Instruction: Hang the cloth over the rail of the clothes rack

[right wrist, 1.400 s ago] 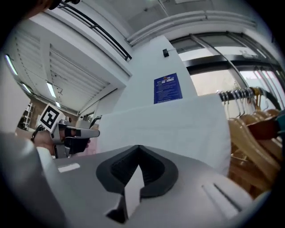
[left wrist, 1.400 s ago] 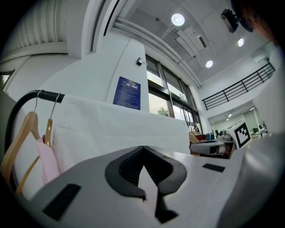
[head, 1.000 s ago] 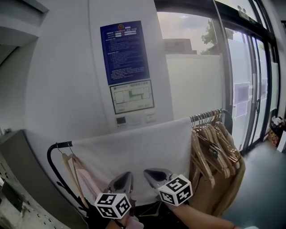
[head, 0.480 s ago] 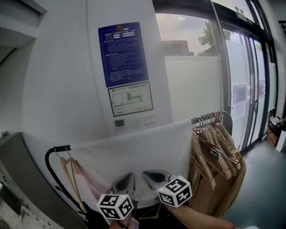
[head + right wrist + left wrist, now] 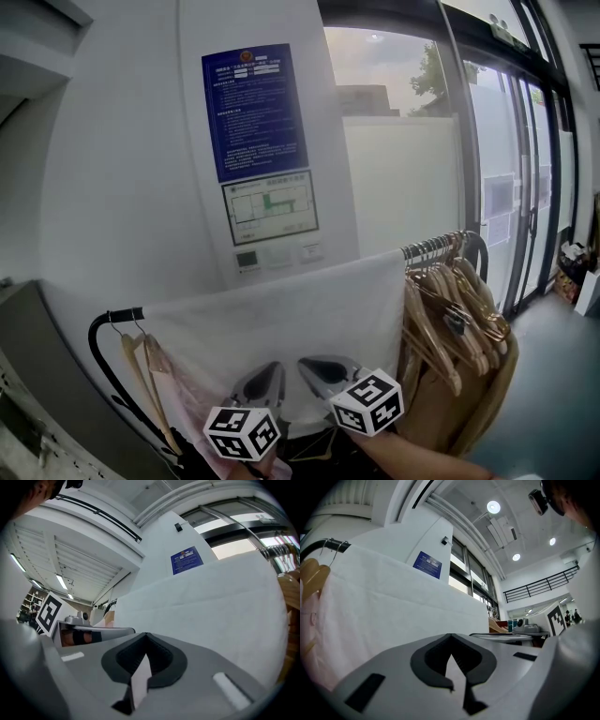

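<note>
Wall (image 5: 122,187) behind; gripper views alone show left tongs (image 5: 451,645), right tongs (image 5: 146,641) seemingly pinching cloth (image 5: 281,314).

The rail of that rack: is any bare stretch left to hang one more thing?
Hardly. The white cloth covers the rail from the few hangers at the left to the packed wooden hangers at the right. Only its black left bend shows bare.

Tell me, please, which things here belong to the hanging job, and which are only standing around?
Part of the job: cloth, rack rail, left gripper, right gripper.

Only standing around: wooden hangers, pink garment, blue notice, glass doors.
</note>
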The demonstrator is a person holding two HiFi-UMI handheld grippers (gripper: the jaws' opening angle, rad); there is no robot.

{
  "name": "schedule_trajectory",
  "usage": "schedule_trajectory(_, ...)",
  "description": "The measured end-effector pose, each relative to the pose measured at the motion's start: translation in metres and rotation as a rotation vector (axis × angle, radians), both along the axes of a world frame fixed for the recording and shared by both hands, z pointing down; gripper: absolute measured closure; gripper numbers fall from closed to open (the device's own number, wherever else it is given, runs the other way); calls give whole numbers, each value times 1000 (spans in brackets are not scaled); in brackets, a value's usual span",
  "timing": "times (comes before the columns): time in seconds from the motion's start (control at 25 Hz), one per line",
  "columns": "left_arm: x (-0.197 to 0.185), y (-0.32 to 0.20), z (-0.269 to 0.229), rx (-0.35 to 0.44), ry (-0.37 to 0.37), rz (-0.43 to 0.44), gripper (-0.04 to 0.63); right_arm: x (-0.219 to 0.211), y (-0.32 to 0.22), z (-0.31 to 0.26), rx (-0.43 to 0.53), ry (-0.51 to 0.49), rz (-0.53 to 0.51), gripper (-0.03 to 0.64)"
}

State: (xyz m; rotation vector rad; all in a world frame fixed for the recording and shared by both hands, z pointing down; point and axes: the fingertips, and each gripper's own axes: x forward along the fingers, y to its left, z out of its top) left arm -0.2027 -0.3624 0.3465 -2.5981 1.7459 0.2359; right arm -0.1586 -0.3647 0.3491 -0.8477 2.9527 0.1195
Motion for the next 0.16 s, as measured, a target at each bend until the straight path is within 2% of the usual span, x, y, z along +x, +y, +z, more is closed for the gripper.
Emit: schedule_trajectory(0.16,-4,-5,5,-7,10,4,589,-3,-1,-1,11,1,5,615)
